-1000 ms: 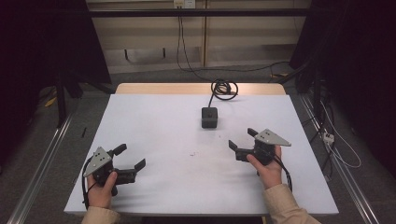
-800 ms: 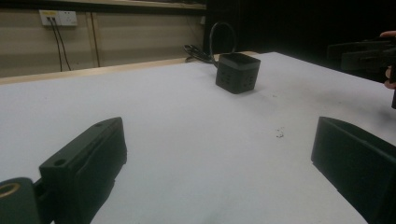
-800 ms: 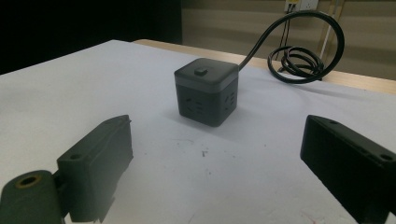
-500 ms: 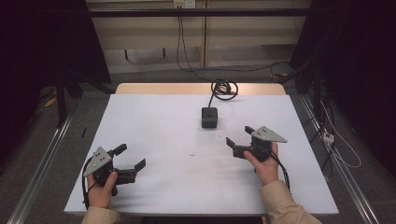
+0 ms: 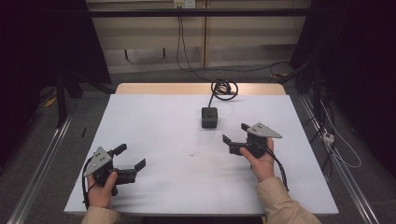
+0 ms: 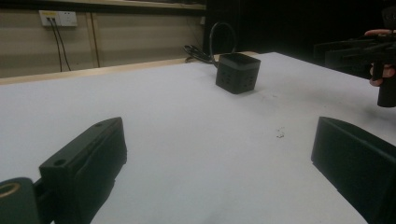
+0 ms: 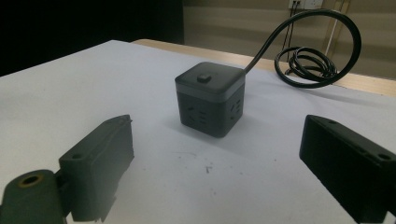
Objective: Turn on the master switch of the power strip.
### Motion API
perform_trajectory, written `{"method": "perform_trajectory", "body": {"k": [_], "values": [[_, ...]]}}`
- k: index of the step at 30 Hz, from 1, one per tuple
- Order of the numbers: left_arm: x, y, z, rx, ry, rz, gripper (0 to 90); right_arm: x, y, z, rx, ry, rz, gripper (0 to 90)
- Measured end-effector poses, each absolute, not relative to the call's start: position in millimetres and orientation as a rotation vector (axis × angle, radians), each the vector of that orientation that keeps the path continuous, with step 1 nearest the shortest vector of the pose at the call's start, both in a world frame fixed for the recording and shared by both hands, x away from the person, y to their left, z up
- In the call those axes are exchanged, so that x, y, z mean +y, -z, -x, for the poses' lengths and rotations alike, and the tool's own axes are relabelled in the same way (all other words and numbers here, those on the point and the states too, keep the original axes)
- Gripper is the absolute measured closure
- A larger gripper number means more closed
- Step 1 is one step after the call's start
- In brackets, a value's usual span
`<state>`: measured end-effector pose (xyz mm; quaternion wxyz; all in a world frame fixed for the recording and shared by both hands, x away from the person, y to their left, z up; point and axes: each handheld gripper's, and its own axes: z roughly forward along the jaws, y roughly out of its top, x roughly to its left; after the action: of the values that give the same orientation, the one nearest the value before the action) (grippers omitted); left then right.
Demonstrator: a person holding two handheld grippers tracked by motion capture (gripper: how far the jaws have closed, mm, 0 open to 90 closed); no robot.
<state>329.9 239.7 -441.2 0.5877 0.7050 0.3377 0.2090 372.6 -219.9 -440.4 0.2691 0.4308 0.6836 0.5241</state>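
High view is showing the right gripper (image 5: 235,134) closing in on the black power cube (image 5: 209,117), jaws spread wide, nothing between them. Cube is sitting upright on the white worktop (image 5: 154,121), toward the far middle, its cable (image 5: 223,87) coiling behind it at the wooden far edge. Left gripper (image 5: 130,157) is resting near the front-left corner, jaws also spread and empty, well apart from the cube.

Right gripper view is lining up nicely: cube (image 7: 210,99) is sitting between the two jaws but farther off, one corner turned toward the camera, button on top, socket holes on the side faces.

My read on the step: reaching to grasp the cube.
- Corner is facing the gripper, so rotating the wrist until the jaws are squaring up on two opposite flat faces looks wise; pinching across corners is likely slipping
- Keeping low and gripping the body, staying off the top button
- Approaching from the near side, since the cable is leaving the back and arching up; jaws should be staying clear of it
- Stiff cable may be tugging the cube on lift, so going slow

Room: plenty of bare worktop to the left and front of the cube. Right edge is near the right hand; far edge is just behind the coil
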Motion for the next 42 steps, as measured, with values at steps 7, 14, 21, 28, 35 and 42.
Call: {"method": "perform_trajectory", "body": {"k": [7, 14, 21, 28, 35, 42], "values": [[240, 441, -330, 0.792, -0.487, -1.637, 2.9, -218, 441, -378, 1.85, -1.413, -1.168, 9.7], [240, 441, -330, 0.787, -0.485, -1.638, 2.9, -215, 441, -382, 1.86, -1.411, -1.162, 9.7], [240, 442, -330, 0.788, -0.483, -1.633, 2.9, -212, 441, -387, 1.87, -1.407, -1.16, 10.6], [240, 441, -330, 0.787, -0.479, -1.629, 2.9, -211, 441, -392, 1.869, -1.411, -1.183, 10.5], [240, 442, -331, 0.789, -0.476, -1.63, 2.9, -208, 442, -398, 1.877, -1.406, -1.191, 10.5], [241, 442, -332, 0.788, -0.474, -1.628, 2.9, -207, 441, -405, 1.876, -1.399, -1.205, 11.5]]}}
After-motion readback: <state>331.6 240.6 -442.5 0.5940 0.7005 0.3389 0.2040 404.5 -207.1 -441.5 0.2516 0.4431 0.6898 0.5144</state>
